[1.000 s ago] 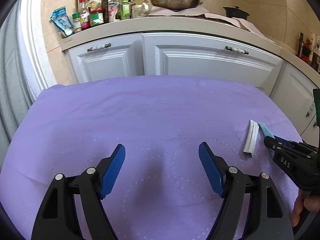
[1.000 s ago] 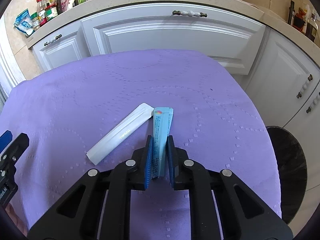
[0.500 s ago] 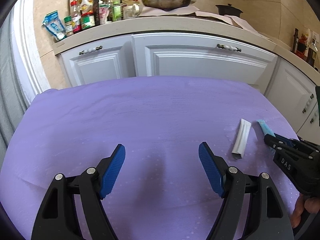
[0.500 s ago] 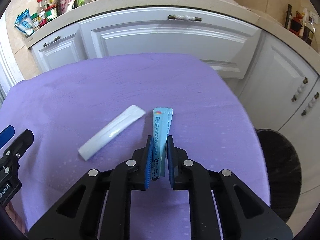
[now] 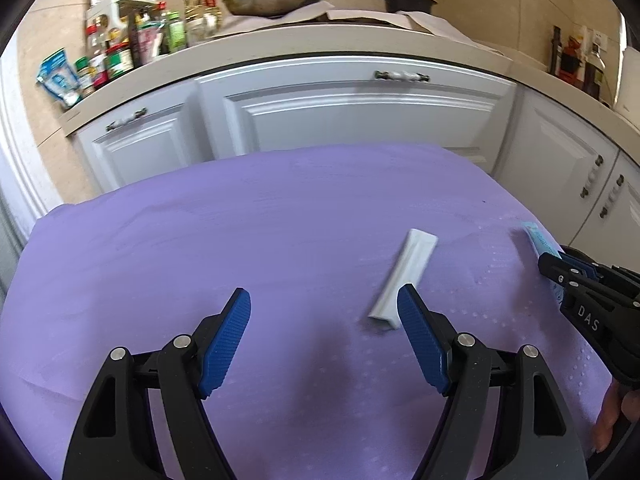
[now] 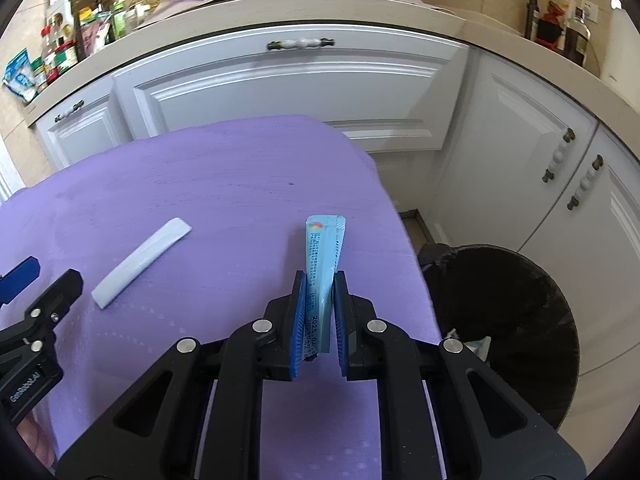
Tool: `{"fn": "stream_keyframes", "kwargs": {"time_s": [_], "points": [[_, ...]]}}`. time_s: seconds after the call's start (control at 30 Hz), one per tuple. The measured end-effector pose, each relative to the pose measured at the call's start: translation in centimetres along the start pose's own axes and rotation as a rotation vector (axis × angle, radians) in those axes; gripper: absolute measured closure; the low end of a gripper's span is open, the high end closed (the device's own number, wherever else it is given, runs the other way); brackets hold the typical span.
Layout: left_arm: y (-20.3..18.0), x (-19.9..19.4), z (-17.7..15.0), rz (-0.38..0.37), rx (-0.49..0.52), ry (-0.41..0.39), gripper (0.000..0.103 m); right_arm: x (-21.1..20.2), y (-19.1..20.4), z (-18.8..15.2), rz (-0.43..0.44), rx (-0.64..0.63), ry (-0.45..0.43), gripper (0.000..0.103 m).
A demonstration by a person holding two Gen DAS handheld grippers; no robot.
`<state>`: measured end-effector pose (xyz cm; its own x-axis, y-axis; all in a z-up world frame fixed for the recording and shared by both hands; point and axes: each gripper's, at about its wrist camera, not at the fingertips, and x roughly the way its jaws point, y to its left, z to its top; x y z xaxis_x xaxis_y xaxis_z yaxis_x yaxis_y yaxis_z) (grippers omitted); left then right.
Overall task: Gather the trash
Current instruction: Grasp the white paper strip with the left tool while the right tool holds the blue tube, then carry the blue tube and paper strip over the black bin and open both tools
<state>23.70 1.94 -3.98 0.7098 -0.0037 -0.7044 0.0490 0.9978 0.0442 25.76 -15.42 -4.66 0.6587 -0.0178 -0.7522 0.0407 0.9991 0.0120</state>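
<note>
A blue sachet (image 6: 323,258) is gripped by the right tongs (image 6: 319,322) above the purple desk (image 6: 224,184); its lower end is hidden between the pads. The left tongs (image 5: 324,338) are held open, empty, near a white wrapper (image 5: 404,276). A black bin (image 6: 516,332) is partly cut off.

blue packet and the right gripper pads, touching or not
Touching. The right wrist view shows the right gripper shut on the blue packet, both pads pressed against its lower end.
</note>
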Motion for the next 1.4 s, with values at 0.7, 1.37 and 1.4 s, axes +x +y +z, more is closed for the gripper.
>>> {"fn": "stream_keyframes", "kwargs": {"time_s": [0.7,1.37,1.4], "points": [[-3.8,3.8,0.5,-0.067,0.126,0.105,0.085,0.3,-1.4,-0.3,0.035,0.008,0.005,0.090],[-1.5,-1.8,0.2,-0.077,0.013,-0.016,0.093,-4.0,-0.5,-1.5,0.060,0.013,-0.068,0.090],[-1.6,-2.5,0.1,-0.073,0.015,-0.031,0.093,-4.4,-0.6,-1.6,0.060,0.015,-0.072,0.090]]}}
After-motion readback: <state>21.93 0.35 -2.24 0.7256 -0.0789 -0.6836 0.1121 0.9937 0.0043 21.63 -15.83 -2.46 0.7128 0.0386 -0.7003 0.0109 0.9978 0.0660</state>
